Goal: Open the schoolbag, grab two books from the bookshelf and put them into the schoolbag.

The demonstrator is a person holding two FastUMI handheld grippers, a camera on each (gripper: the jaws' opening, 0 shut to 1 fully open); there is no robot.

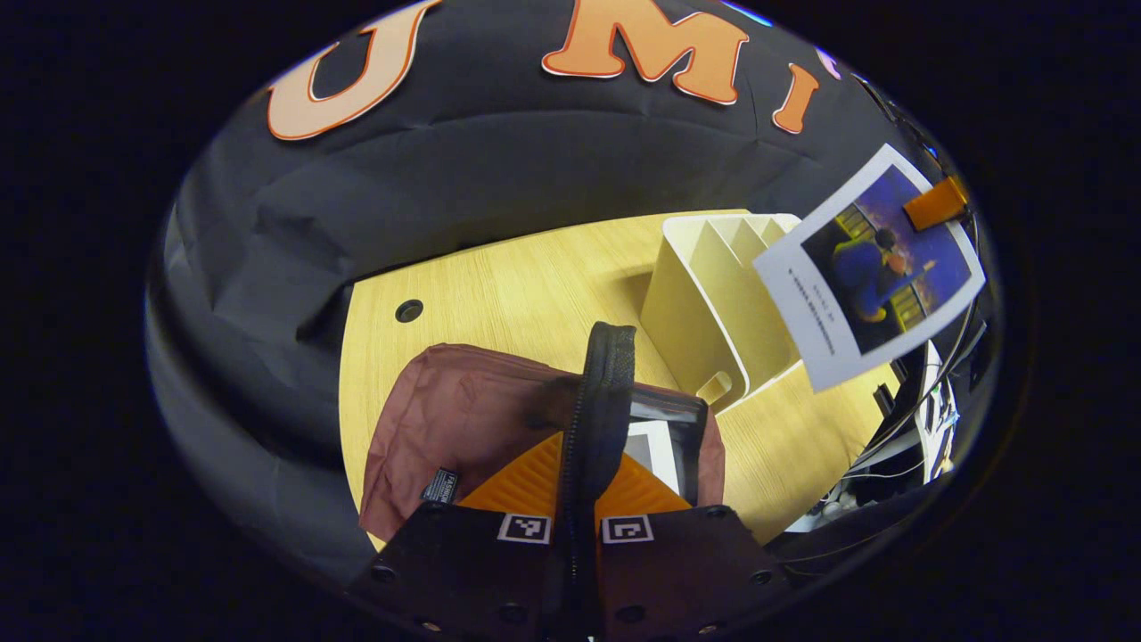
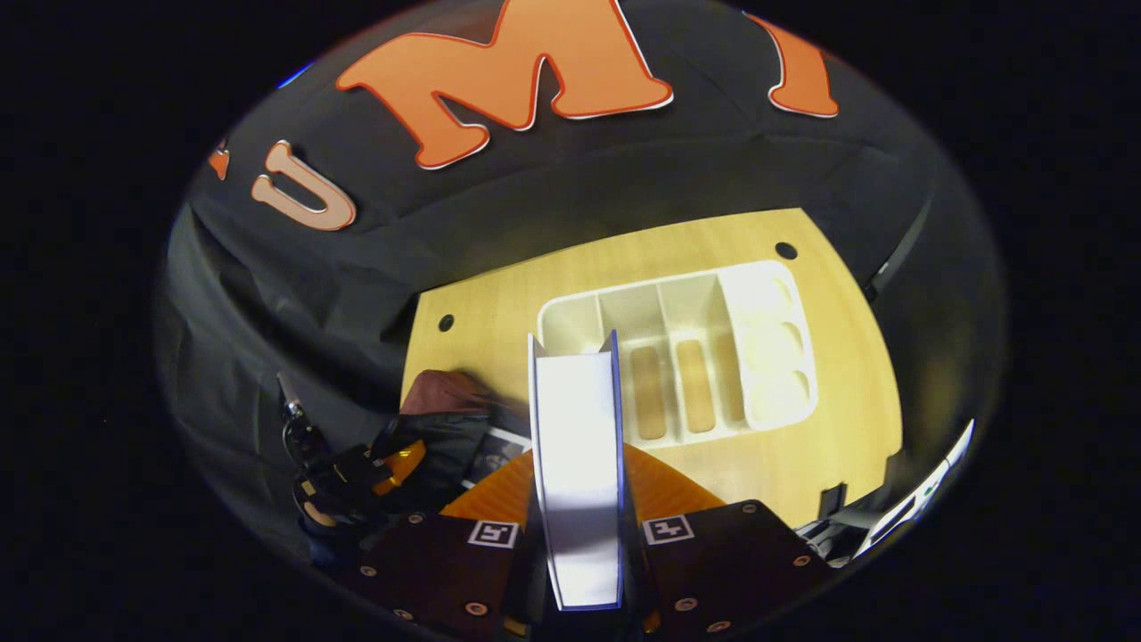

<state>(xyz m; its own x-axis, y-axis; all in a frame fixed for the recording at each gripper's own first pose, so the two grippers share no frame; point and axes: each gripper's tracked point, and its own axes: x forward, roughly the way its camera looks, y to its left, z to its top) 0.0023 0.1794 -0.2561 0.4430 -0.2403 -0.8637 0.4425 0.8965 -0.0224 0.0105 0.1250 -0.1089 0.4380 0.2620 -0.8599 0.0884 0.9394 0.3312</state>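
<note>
I had the left gripper point(image 1: 584, 486) closed on the black zippered rim point(image 1: 606, 392) of the soft maroon fabric schoolbag point(image 1: 446, 419), both fingers pinching that edge and lifting it so it stood upright straight ahead of the fingers. The bag lay on the light wooden table point(image 1: 499, 294), spreading out to the left of and below the gripper. Just right of the raised rim, the bag's mouth was open, and I could see a dark-covered book point(image 1: 669, 437) already inside it. Ahead and to the right stood the white plastic slotted bookshelf point(image 1: 704, 303).

Farther right and higher up, I saw the white-bordered book with a blue picture cover point(image 1: 869, 267) held in the air by the right gripper's fingertip point(image 1: 936, 203) at its top corner.

In the right gripper view, I had the right gripper point(image 2: 578, 526) closed on that book point(image 2: 578, 464), edge-on between the fingers, pages facing the camera. Beyond it sat the bookshelf point(image 2: 758, 339), slots showing no books. Low to the left, I saw the left gripper point(image 2: 357, 473) at the schoolbag point(image 2: 446, 392).
</note>
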